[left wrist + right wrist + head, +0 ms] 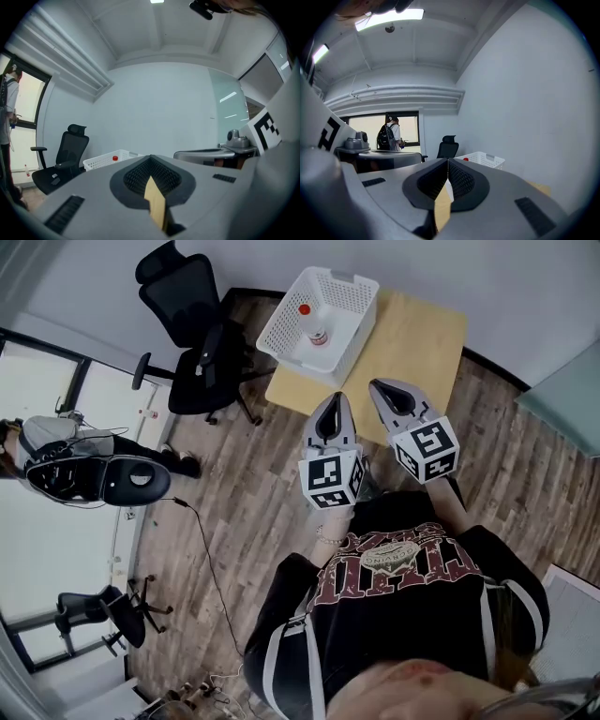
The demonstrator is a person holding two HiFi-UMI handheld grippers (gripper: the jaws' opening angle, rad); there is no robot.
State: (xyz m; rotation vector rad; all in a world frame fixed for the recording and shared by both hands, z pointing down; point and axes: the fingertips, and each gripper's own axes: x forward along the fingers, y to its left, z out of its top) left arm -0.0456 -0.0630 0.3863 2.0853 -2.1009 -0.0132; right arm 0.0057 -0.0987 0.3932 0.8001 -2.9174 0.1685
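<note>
Left gripper [335, 401] and right gripper [381, 387] fingers are pressing together, gripping nothing. Basket [277, 332] at table [424, 341] far-left corner is holding a bottle [317, 331].

White plastic lattice basket [361, 334] fills the far left corner of the pale wooden table [417, 338]; the table's right half lies open. Black office chair [187, 292] stands near its left edge.

A black chair [192, 334] stands at the upper left on the wood floor [253, 493]. A thin black wire [211, 563] (a long one) lies lower left.
</note>
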